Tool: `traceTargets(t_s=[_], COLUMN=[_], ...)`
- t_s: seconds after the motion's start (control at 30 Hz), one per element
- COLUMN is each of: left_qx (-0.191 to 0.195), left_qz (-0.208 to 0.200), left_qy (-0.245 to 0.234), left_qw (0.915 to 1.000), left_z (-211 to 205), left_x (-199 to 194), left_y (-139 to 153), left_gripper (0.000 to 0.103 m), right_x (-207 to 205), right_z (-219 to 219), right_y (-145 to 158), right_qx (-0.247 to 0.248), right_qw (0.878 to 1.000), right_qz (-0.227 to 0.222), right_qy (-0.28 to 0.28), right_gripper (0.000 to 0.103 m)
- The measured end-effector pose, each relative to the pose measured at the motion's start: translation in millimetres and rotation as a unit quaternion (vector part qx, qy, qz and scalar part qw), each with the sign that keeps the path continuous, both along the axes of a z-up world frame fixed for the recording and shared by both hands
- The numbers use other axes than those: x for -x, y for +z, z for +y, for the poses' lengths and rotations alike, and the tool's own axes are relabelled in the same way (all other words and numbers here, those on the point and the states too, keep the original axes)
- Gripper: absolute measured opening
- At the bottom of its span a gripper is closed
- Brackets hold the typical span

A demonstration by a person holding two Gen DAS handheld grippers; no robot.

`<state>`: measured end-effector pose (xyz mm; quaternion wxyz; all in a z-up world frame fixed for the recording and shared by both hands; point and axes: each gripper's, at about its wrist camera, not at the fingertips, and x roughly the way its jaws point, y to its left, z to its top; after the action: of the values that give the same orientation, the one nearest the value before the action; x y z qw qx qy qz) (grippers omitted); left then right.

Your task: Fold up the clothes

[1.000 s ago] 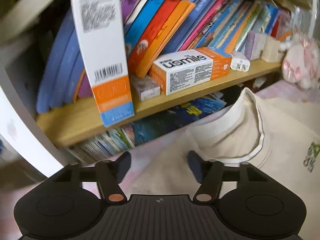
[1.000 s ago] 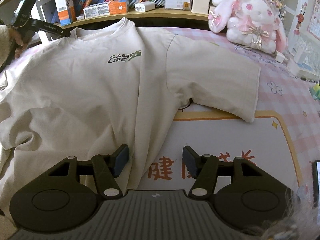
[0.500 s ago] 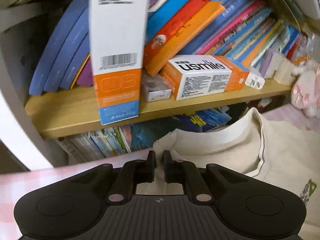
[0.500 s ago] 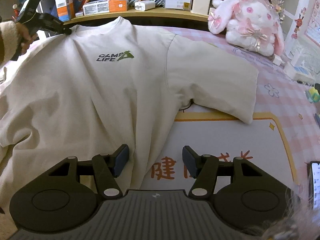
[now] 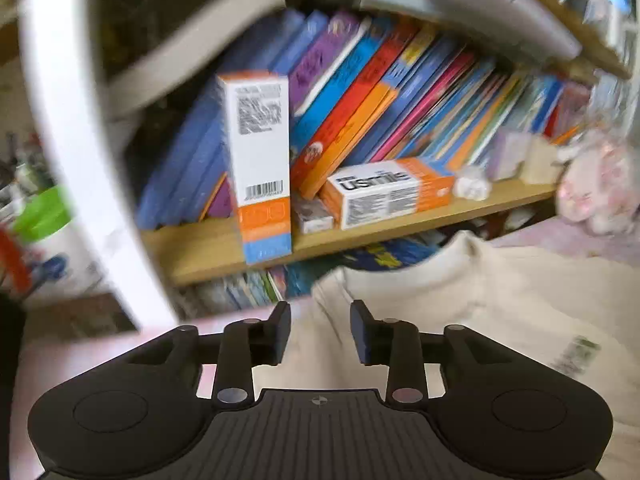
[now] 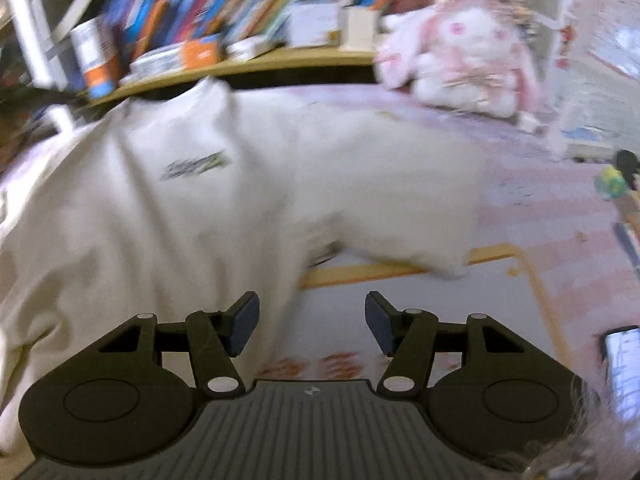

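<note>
While the cream T-shirt is spread flat on the pink checked table, its collar is seen far back by the bookshelf. The left gripper is held released just over the shirt's left shoulder. The right gripper is likewise released, with the shirt's near right edge between its fingers.

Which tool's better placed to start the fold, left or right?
Probably left. The left tool is open right over the t-shirt shoulder by the collar. The right tool, also open, straddles the shirt's side edge, half over the mat.
</note>
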<state>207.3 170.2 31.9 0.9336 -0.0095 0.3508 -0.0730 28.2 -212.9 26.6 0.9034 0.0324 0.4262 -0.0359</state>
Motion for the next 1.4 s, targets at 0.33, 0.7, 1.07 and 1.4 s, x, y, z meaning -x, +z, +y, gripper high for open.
traceTargets(t_s=[0.33,0.7,1.07,1.4], left_qx=[0.027,-0.01,-0.049,-0.101], left_qz=[0.019,0.054,0.079,0.082], left_qy=[0.125,0.217,0.211,0.049], left_qw=[0.9916,0.9746,0.9729,0.9903], left_z=[-29.7,-58.1,-82.0,-111.4], left_x=[198.0,277.1,318.2,333.2], left_y=[11.9,1.9,-3.1,-7.3], left_gripper=[0.068,0.068,0.068,0.068], right_x=[-39.6,-75.9,-43.8,87.1], right_z=[-71.2,-97.7,-90.8,-34.7], right_y=[-14.0,-19.3,-5.9,9.9], right_qx=[-0.022,0.039,0.019,-0.084], right_qw=[0.999,0.999,0.997,0.988], right_qz=[0.025,0.007,-0.017,0.01], right_qy=[-0.043,0.018,0.071,0.127], right_gripper=[0.031,0.019,0.031,0.037])
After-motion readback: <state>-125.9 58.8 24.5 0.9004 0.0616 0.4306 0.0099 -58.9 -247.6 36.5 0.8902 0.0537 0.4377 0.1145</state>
